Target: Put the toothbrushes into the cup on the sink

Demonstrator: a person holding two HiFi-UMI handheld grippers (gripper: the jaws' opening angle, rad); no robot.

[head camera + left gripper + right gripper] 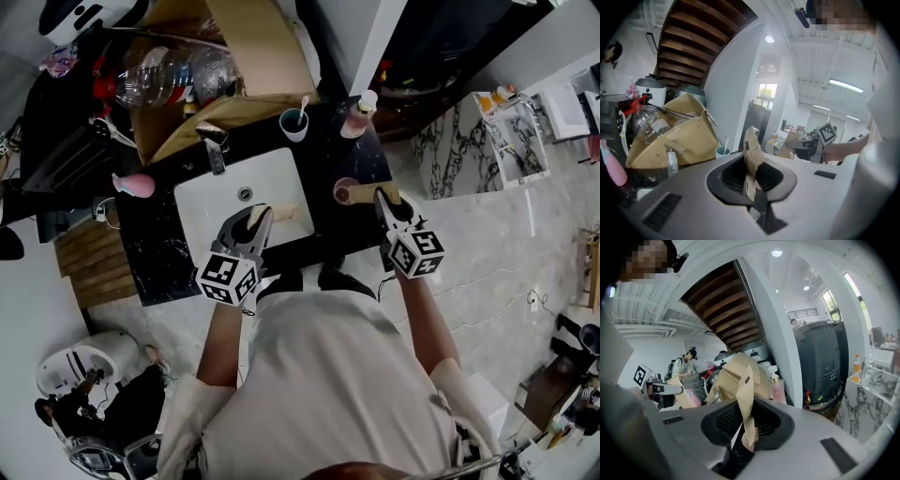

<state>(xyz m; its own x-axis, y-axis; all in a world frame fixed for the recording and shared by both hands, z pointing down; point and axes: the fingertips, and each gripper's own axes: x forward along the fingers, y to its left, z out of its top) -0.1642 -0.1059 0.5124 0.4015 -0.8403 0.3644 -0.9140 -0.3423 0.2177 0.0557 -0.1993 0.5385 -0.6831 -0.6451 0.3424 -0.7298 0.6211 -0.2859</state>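
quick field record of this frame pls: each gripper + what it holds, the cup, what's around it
left gripper: shut on tan paper packet, over the white basin
right gripper: shut on second tan paper packet, over the black counter right of the basin
cup: upright at the back of the counter, one stick-like item in it
near cup: pink pump bottle to its right, faucet to its left
task state: neither packet at the cup yet
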